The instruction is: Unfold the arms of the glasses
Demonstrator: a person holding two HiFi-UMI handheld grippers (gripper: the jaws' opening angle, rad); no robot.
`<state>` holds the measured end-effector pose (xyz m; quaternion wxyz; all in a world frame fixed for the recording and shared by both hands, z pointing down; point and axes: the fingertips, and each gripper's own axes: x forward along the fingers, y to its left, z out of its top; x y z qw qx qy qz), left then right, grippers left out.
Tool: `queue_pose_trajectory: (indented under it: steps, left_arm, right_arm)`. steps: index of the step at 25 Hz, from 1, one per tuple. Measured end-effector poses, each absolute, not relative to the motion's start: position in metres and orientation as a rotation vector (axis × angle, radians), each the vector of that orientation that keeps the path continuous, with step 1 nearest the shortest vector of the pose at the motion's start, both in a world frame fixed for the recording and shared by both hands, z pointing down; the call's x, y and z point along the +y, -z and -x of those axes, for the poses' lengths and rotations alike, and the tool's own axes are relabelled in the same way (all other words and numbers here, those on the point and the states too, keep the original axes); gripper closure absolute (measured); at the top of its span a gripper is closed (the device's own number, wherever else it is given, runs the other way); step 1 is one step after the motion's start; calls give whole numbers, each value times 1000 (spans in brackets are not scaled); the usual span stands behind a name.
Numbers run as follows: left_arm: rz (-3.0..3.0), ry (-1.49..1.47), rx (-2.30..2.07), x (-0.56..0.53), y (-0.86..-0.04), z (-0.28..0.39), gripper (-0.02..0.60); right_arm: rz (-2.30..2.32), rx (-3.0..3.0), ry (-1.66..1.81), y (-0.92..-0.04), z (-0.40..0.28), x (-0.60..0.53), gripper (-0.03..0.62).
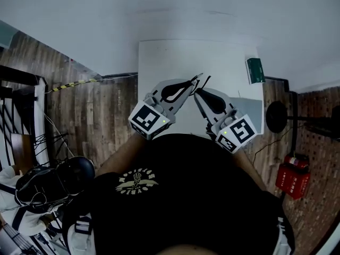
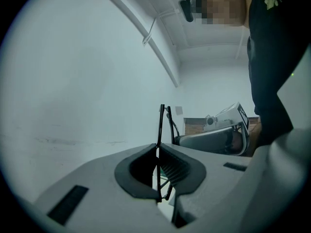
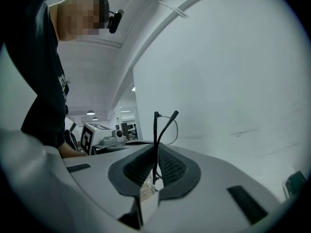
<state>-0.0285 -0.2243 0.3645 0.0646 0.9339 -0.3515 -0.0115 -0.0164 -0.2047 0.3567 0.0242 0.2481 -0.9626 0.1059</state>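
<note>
Glasses: we see them held in the air between the two gripper tips, above the white worktop and just beyond the person's dark shirt.
Left gripper: its jaws are almost together, clamped on a thin black part of the frame, which we see edge-on between the ribbed pads.
Right gripper: its jaws are just as narrow and pinch a straight black arm of the glasses.
Axis: in both gripper views the gripped strip stands upright and rises past the jaw tips. In the right gripper view a second arm forks off, tilted to the right, with a fine wire rim curving behind it.
Materials: the frame is thin, black and wire-like. The gripper shells are grey and moulded, with dark rubbery pads, and each carries a cube with black-and-white square markers.
Worktop: it is smooth, white and rectangular, and a small green object lies at its far right edge.
Floor: we see brown wood planks.
</note>
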Motion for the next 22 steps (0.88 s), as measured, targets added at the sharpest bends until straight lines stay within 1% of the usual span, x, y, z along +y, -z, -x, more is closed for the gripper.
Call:
queue_pose_trajectory:
  steps: [7, 14, 22]
  left_arm:
    - [-2705, 117, -1167, -252, -371, 39, 558]
    - [-2602, 227, -1166, -260, -370, 43, 558]
    - [-2554, 302, -1132, -270, -360, 68, 558]
  right_arm:
    - [-721, -2990, -359, -367, 5, -219, 577]
    - [-753, -2983, -377, -372, -13, -213, 579]
    - [-791, -2998, -365, -367, 1, -215, 579]
